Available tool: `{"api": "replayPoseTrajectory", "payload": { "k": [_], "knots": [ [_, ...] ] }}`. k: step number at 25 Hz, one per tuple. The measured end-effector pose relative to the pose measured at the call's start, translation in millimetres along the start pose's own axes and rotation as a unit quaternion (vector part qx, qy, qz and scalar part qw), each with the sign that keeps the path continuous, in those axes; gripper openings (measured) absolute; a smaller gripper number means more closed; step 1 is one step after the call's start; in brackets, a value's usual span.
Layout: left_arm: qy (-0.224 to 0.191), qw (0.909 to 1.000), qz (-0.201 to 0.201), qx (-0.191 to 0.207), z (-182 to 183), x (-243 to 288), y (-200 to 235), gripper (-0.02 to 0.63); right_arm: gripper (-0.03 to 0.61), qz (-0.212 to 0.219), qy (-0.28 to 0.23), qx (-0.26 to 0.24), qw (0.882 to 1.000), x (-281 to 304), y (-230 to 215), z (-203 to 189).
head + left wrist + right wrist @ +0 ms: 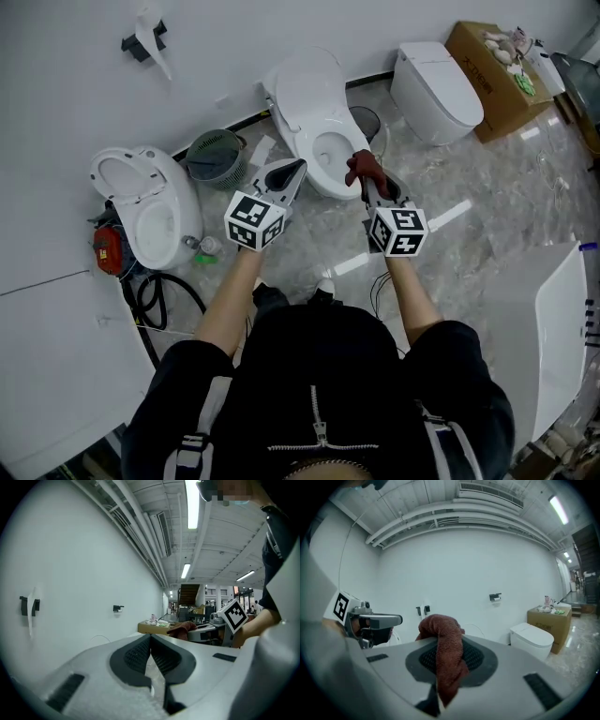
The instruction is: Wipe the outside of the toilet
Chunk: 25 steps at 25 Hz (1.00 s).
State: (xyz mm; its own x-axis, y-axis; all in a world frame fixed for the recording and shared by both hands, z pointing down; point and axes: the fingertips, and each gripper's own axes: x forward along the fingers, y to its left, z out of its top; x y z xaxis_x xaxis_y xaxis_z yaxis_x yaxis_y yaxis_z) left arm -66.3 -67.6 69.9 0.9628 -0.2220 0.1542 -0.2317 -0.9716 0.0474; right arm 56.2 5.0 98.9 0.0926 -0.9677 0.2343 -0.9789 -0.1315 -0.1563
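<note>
Near toilet point(309, 108) | right gripper point(371, 190) outstretched, pinching cloth point(364, 169); left gripper point(292, 173) outstretched, closed

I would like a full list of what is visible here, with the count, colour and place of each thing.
open toilet: one, white, at the wall ahead of the grippers
closed toilet: one, white, to its right
left toilet: one, white, lid up, far left
basket: one, grey-green, between left toilet and open toilet
cardboard box: one, brown, far right by the wall
cloth: one, red-brown, in the right gripper
left gripper: one, grey, shut, empty
right gripper: one, grey, shut on the cloth
</note>
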Motion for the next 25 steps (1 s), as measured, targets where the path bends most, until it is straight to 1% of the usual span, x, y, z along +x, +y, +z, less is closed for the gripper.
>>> {"api": "replayPoseTrajectory", "payload": {
  "k": [10,25],
  "knots": [
    [-0.007,0.9999,0.014,-0.002,0,-20,-10,0.002,0.048,0.007,-0.006,0.000,1.000,-22,10,-2],
    [-0.006,0.9996,0.024,-0.009,-6,-29,-8,0.002,0.048,0.013,-0.014,-0.002,1.000,-29,13,-1]
  ]
}}
